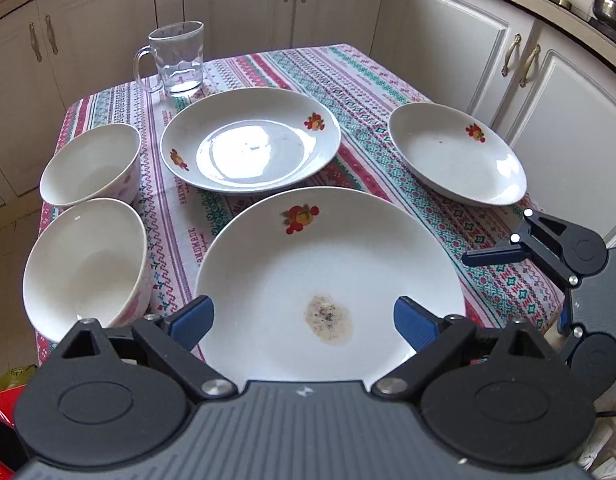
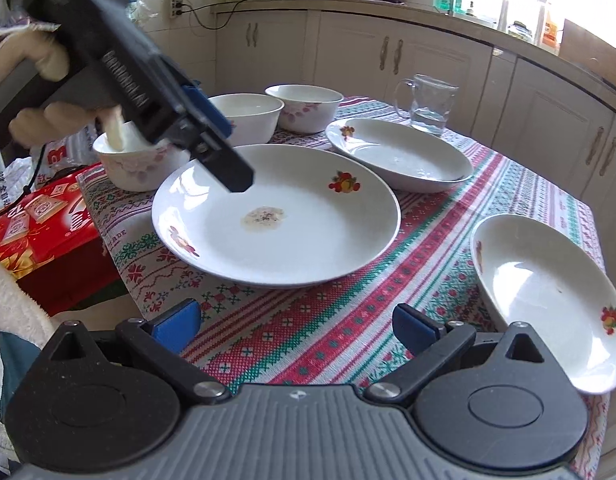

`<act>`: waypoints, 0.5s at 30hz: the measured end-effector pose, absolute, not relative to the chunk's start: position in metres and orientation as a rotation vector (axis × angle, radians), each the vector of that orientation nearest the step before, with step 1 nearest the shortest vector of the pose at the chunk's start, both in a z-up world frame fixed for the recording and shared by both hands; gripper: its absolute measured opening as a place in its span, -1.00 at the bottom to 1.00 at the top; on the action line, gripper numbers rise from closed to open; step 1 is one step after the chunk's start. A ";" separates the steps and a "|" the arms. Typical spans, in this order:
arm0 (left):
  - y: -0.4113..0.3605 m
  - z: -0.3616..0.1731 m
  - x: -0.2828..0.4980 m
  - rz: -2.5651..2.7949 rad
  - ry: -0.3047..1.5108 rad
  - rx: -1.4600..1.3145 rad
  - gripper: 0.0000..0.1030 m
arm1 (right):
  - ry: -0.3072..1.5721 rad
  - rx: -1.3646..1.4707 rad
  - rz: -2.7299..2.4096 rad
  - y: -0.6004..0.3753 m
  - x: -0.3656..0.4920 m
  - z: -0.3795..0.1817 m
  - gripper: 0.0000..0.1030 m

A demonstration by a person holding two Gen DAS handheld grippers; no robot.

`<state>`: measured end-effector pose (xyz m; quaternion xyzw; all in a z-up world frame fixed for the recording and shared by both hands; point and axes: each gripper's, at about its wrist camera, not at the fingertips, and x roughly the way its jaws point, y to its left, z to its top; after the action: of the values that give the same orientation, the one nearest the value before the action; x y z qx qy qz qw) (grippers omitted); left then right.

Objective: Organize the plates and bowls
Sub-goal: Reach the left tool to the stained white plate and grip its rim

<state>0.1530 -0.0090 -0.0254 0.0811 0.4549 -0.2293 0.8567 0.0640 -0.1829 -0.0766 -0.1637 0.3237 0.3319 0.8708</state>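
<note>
Three white plates with fruit motifs lie on the patterned tablecloth. The nearest, stained plate (image 1: 327, 276) (image 2: 276, 216) sits under my open left gripper (image 1: 304, 316), whose jaws hover over its near rim. A second plate (image 1: 250, 146) (image 2: 399, 154) lies behind it, a third plate (image 1: 457, 154) (image 2: 547, 300) at the right. Two white bowls (image 1: 92, 166) (image 1: 86, 264) stand at the left; the right wrist view shows three bowls (image 2: 304, 106) (image 2: 248, 114) (image 2: 140, 164). My right gripper (image 2: 296, 324) is open and empty above the tablecloth near the table edge.
A glass mug (image 1: 180, 58) (image 2: 427, 102) with a little water stands at the far side. A red box (image 2: 40, 224) lies beside the table at the left. Cream cabinets (image 1: 547, 92) surround the table. The left gripper's body (image 2: 148, 80) crosses over the bowls.
</note>
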 end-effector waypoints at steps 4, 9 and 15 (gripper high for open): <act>-0.015 -0.027 0.171 -0.474 0.988 0.210 0.83 | 0.677 -0.341 0.720 -0.180 0.070 -0.083 1.00; -0.022 -0.034 0.188 -0.471 1.023 0.249 0.81 | 0.681 -0.317 0.754 -0.181 0.075 -0.088 1.00; -0.023 -0.041 0.209 -0.445 1.060 0.278 0.69 | 0.675 -0.307 0.775 -0.181 0.078 -0.090 1.00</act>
<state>0.2087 -0.0225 -0.0409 0.1312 0.4996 -0.2099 0.8301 0.0781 -0.1815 -0.0899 -0.1462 0.3217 0.3691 0.8596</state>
